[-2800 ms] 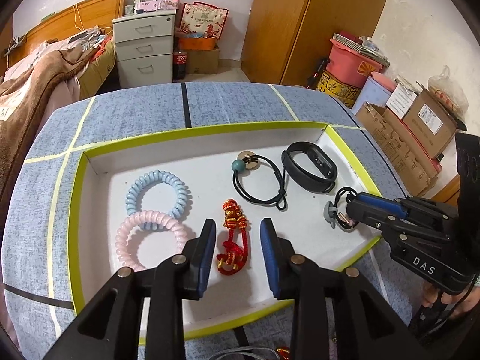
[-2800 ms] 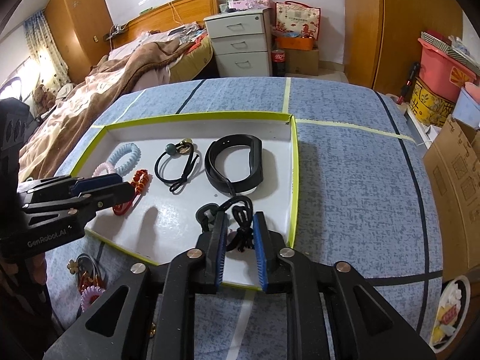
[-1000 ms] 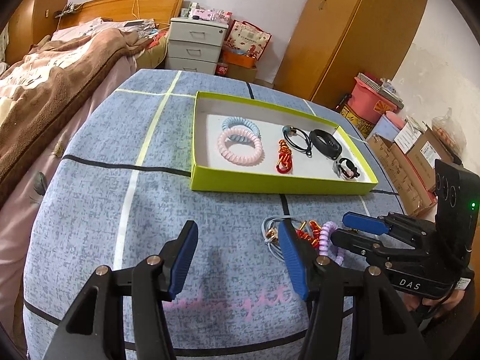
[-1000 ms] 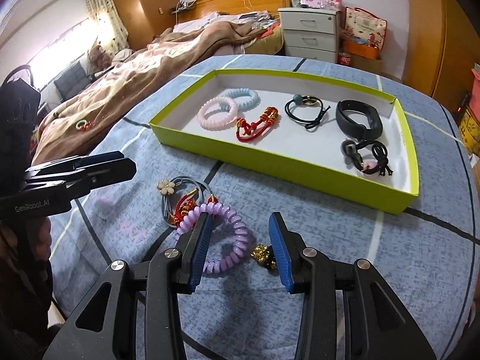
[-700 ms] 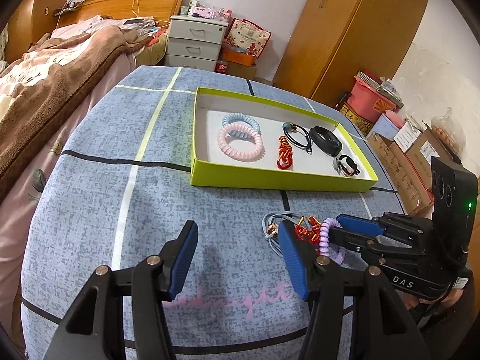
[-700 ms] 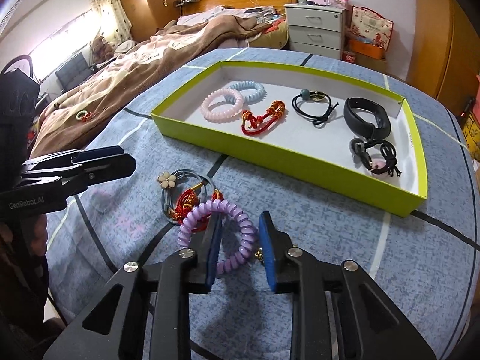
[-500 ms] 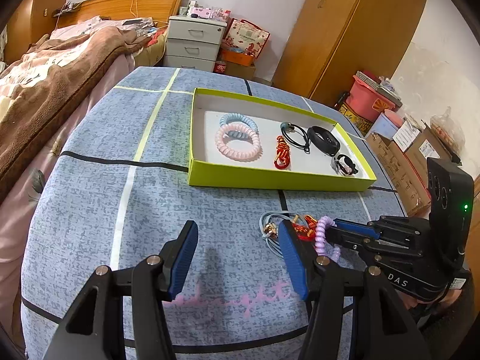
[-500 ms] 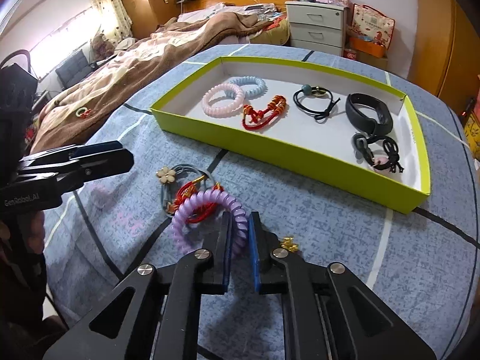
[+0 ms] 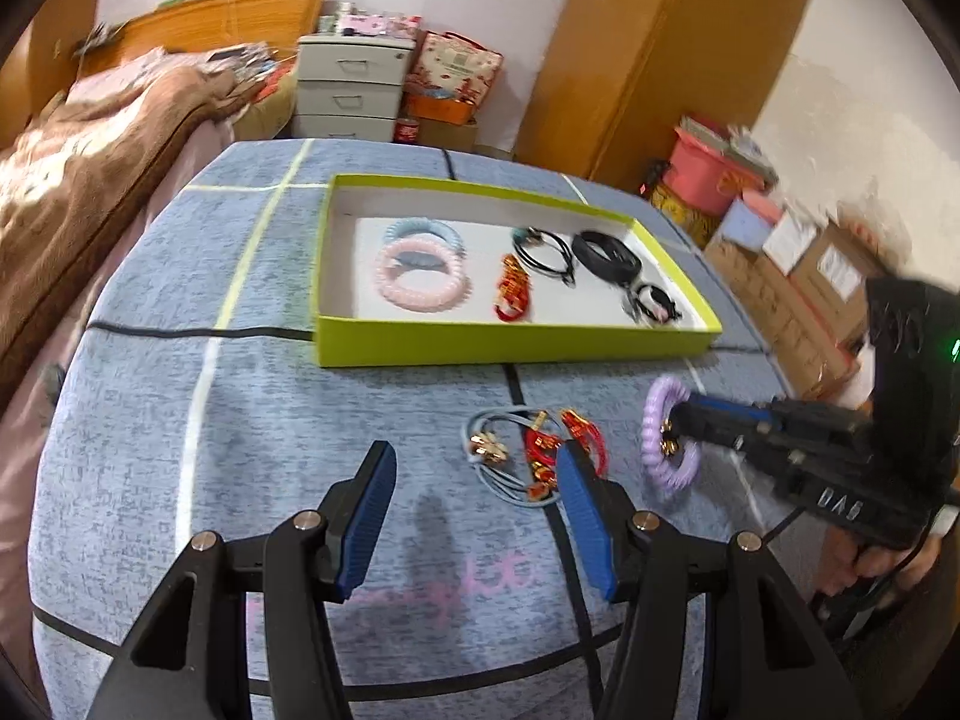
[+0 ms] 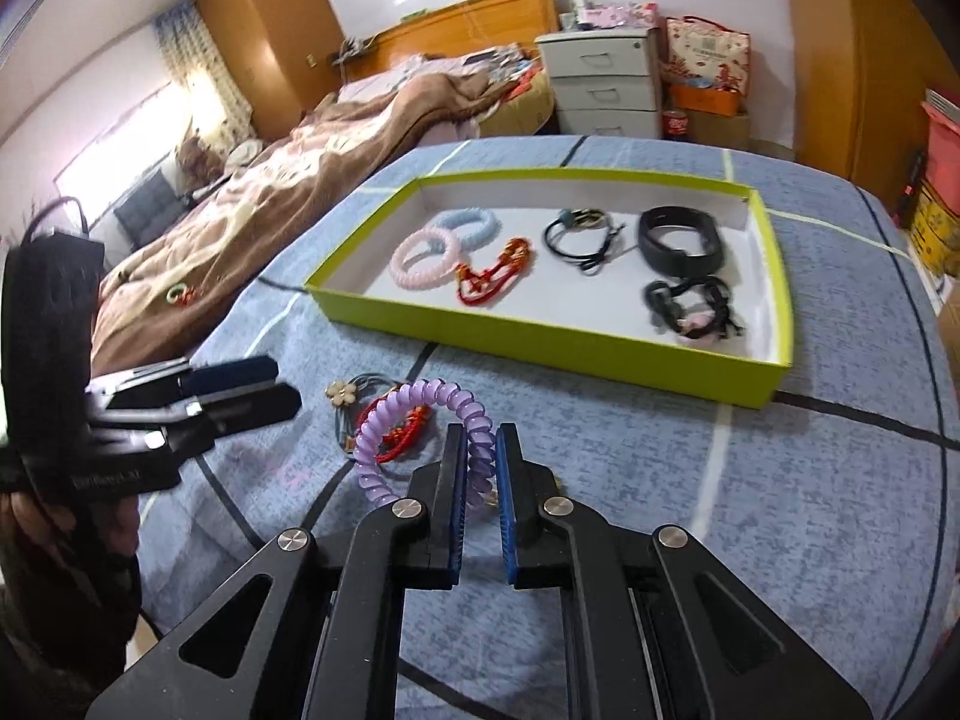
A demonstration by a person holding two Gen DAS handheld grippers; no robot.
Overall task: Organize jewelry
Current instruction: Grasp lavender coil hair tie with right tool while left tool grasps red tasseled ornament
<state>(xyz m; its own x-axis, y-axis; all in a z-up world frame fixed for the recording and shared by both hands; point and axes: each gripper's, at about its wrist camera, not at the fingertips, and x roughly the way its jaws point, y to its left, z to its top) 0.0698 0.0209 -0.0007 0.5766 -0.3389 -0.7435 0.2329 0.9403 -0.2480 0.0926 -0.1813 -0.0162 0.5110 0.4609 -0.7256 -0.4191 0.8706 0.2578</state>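
A brown blanket [image 10: 312, 180] covers the bed beside white drawers [image 10: 600, 81]

**Purple coil hair tie clamped in right gripper**

The right gripper [image 10: 479, 450] is pinching the purple spiral hair tie [image 10: 414, 438], its jaws having just closed on it. Behind, the green tray [image 10: 540, 348] is holding bracelets on the blue tablecloth [image 10: 780, 510].

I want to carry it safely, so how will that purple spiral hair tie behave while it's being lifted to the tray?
The purple spiral hair tie probably flexes and bounces: it is a springy coil, pinched at one spot by the right hand-held gripper. It looks light. Its smooth, glossy coils might slip.
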